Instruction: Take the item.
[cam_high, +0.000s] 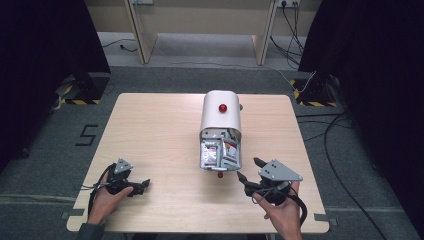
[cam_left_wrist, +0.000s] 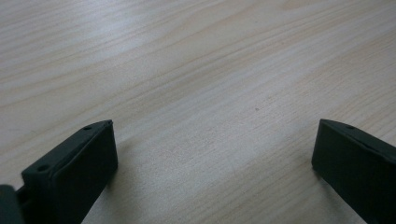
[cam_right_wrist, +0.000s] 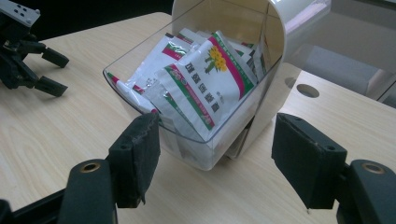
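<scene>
The white dispenser (cam_high: 220, 120) stood mid-desk (cam_high: 155, 150), its clear drawer (cam_right_wrist: 140, 100) open and crowded with sachets (cam_right_wrist: 205, 84). Right hand-held gripper (cam_right_wrist: 215, 163) — jaws spread — faced the drawer; a careless pinch risked spilling packets. Left hand-held gripper (cam_left_wrist: 212, 163), spread and empty, lay well left of the dispenser.

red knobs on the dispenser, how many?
2: one knob on top of the dispenser, one knob at its open tray's front edge. Others may be hidden.

Packets (cam_right_wrist: 205, 88) in bin (cam_right_wrist: 140, 100) on table (cam_high: 150, 135)
</scene>
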